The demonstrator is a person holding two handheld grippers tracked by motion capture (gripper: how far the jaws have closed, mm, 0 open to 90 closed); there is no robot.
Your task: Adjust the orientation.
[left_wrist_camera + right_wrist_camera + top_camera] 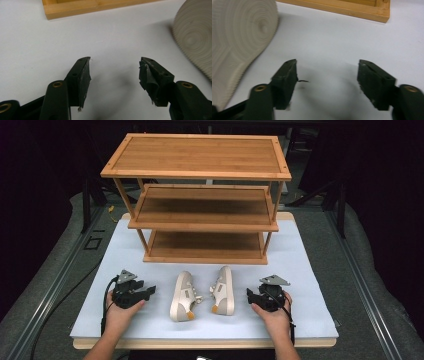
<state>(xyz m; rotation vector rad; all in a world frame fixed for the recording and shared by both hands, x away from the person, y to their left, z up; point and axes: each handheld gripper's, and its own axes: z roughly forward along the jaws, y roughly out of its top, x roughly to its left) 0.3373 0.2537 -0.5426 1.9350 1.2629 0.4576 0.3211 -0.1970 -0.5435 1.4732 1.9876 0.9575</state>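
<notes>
Two cream sneakers lie on their sides on the white mat (310, 270), the left shoe (183, 296) and the right shoe (223, 291), uppers facing each other. My left gripper (149, 291) rests on the mat left of them, open and empty; in the left gripper view (115, 61) a ribbed sole (195, 35) shows at the right. My right gripper (250, 295) sits right of the shoes, also open with nothing between its fingers; in the right gripper view (327, 63) the other ribbed sole (239, 32) is at the left.
A three-tier bamboo rack (200, 155) stands at the back of the mat, its shelves bare. Its base rail (82, 7) (352, 11) lies ahead of both grippers. Grey padding and metal rails border the board on both sides.
</notes>
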